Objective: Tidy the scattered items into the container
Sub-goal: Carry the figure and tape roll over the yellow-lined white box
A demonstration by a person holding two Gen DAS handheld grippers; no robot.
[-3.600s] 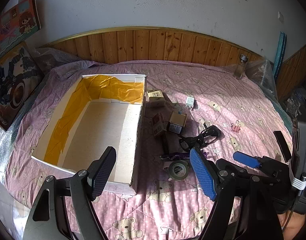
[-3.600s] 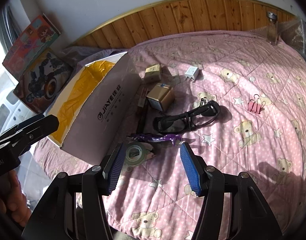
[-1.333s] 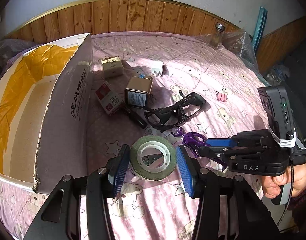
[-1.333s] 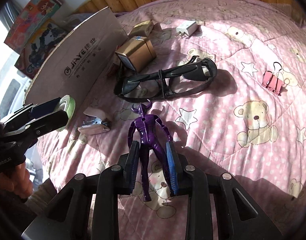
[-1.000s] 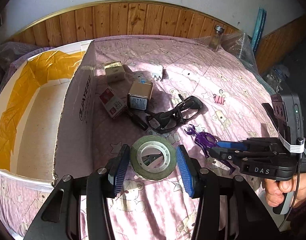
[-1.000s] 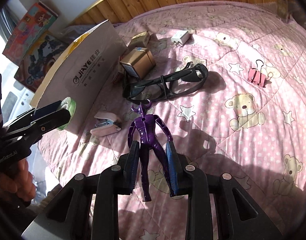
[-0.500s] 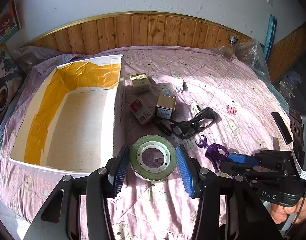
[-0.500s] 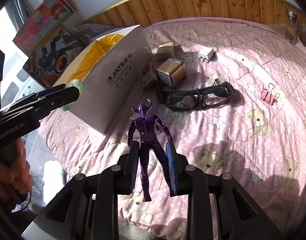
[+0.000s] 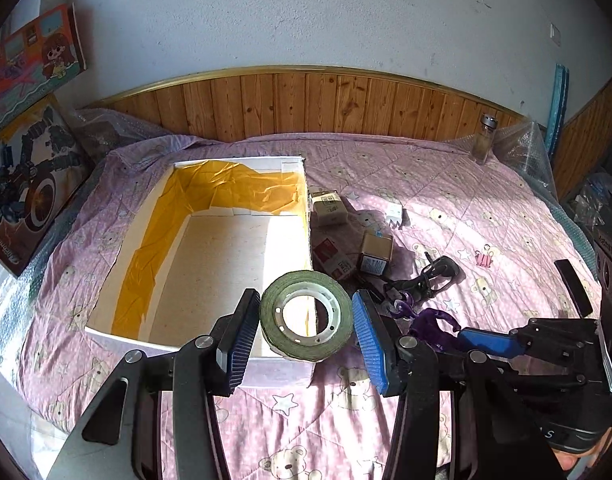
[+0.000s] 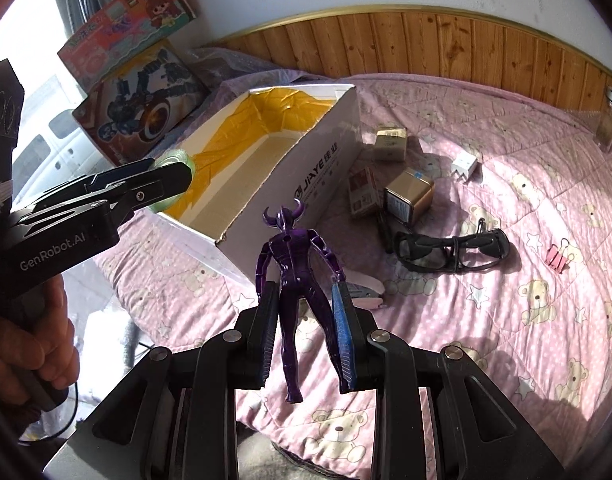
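Observation:
My left gripper [image 9: 306, 316] is shut on a green tape roll [image 9: 306, 293], held in the air over the near right corner of the open white cardboard box [image 9: 130, 232] lined with yellow tape. My right gripper [image 10: 304, 320] is shut on a purple horned figure [image 10: 292, 248], held upright above the bedspread just right of the box [image 10: 317, 160]. In the left wrist view the figure [image 9: 429, 320] and right gripper [image 9: 471, 340] show at the lower right. The right wrist view shows the left gripper [image 10: 174, 178] with the tape roll [image 10: 178, 160] over the box's near left rim.
On the pink bear-print bedspread [image 9: 485, 200] right of the box lie small cartons [image 9: 325, 204], a gold tin [image 10: 409, 196], a white plug [image 10: 463, 166], black goggles [image 10: 451, 250], a pink stapler [image 10: 363, 288], a pink binder clip [image 10: 557, 258]. A glass jar [image 9: 485, 144] stands far right.
Both grippers closed on their items, lifted and pulled back. The tape roll has moved left over the box's corner; the purple figure has risen and shifted toward the box.

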